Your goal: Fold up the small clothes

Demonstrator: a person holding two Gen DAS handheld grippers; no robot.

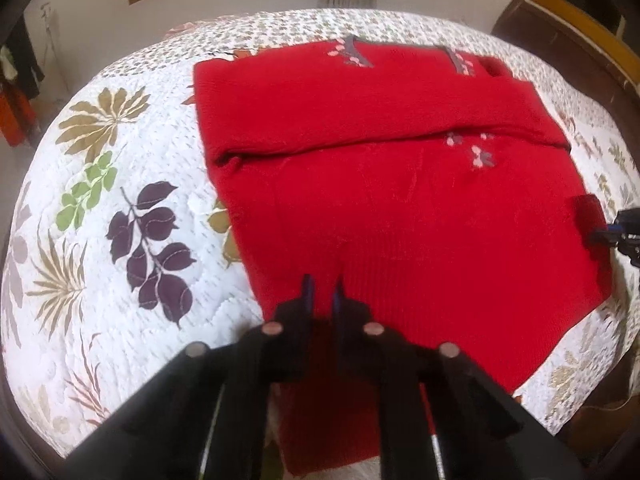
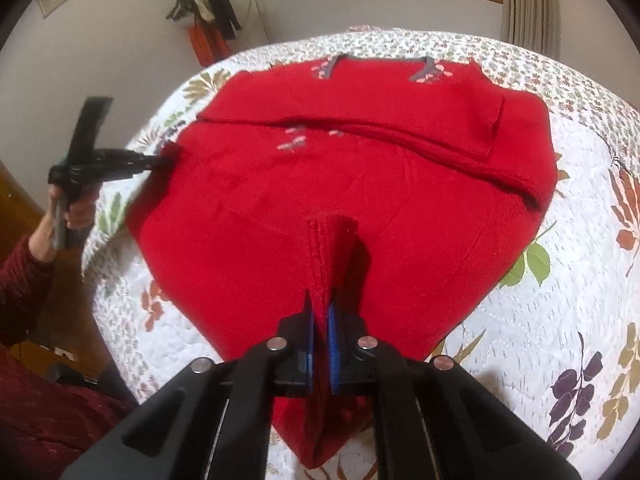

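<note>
I am looking down on a red knitted sweater (image 1: 400, 200) that is lying spread across a bed whose quilt (image 1: 132, 240) is printed with leaves. A sleeve is lying folded across the upper body of the garment, and small pink and grey flower motifs are showing near the far edge. My left tool (image 1: 322, 294) is sitting over the near ribbed hem of the sweater with its blue-padded fingers drawn close together, and red fabric is showing between and below them, so it is gripping the hem as far as I can judge; the exact pinch is blurred in the left wrist view. My right tool (image 2: 320, 308) is clamping a raised ridge of the ribbed hem, which is standing up between the blue pads (image 2: 333, 332). In the right wrist view the left tool (image 2: 160, 160) is meeting the sweater's left edge, and the person's hand (image 2: 68, 216), coming out of a dark red sleeve (image 2: 20, 280), is holding its handle.
</note>
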